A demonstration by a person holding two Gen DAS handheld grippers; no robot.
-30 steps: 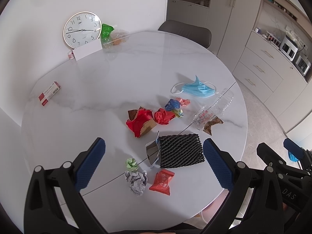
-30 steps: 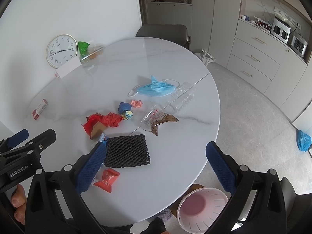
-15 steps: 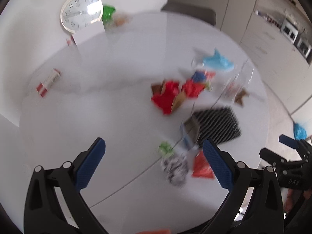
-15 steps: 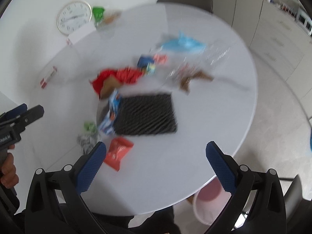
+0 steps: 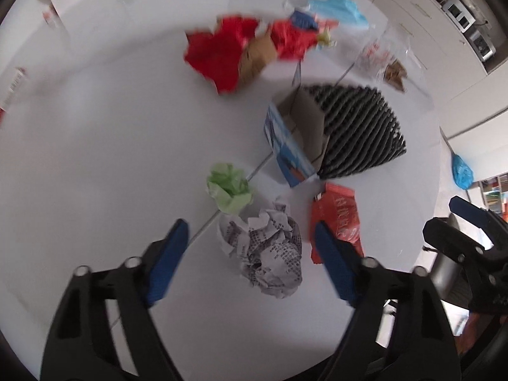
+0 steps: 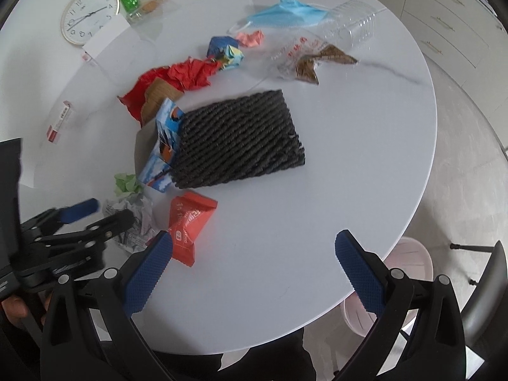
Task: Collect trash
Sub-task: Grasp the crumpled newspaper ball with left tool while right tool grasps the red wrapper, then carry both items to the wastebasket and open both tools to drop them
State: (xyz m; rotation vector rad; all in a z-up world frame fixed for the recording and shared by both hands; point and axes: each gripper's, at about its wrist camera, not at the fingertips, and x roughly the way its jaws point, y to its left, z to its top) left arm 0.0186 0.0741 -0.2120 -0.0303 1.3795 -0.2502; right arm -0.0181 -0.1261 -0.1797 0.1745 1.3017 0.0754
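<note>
Trash lies on a round white table (image 6: 333,197). My left gripper (image 5: 250,244) is open, its jaws on either side of a crumpled newspaper ball (image 5: 266,250), low over it. A green paper wad (image 5: 230,187) lies just beyond it, and a red wrapper (image 5: 336,219) to its right. My right gripper (image 6: 254,254) is open and empty above the table's near edge, with the red wrapper (image 6: 189,222) by its left finger. A black foam sheet (image 6: 238,136) and a blue carton (image 6: 163,146) lie further in. A pink bin (image 6: 409,285) stands on the floor under the table edge.
Red paper (image 6: 177,79), a blue face mask (image 6: 285,14), a clear plastic bottle (image 6: 346,28), small coloured wads (image 6: 225,49) and a brown-stained clear bag (image 6: 304,60) lie further back. A clock (image 6: 90,14) leans at the far side. A small red-and-white box (image 6: 60,120) lies left.
Both grippers have moved down and forward toward the table. The left gripper now straddles the newspaper ball; the right one hangs lower over the near edge.
</note>
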